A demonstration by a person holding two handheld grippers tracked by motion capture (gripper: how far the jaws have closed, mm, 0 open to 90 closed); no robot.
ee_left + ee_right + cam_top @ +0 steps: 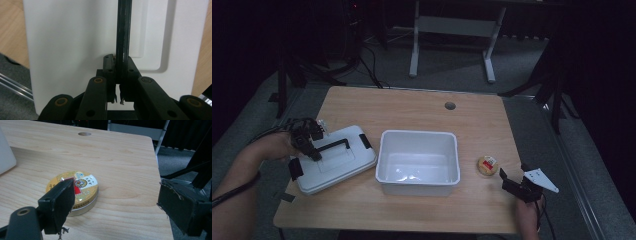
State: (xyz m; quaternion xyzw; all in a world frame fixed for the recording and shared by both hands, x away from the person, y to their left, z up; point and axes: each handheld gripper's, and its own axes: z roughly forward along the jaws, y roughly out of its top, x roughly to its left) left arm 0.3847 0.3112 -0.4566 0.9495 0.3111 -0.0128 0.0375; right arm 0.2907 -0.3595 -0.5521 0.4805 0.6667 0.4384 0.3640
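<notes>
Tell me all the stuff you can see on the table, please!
lid: one, white with a black handle and black clips, left part of the table
bin: one, white, open, middle of the table
tin: one, round, gold with a red and white label, right of the bin
table: one, light wood, with a round hole near the far edge
left gripper: one, black, jaws closed on the lid's handle
right gripper: one, black, jaws wide apart, just short of the tin
</notes>
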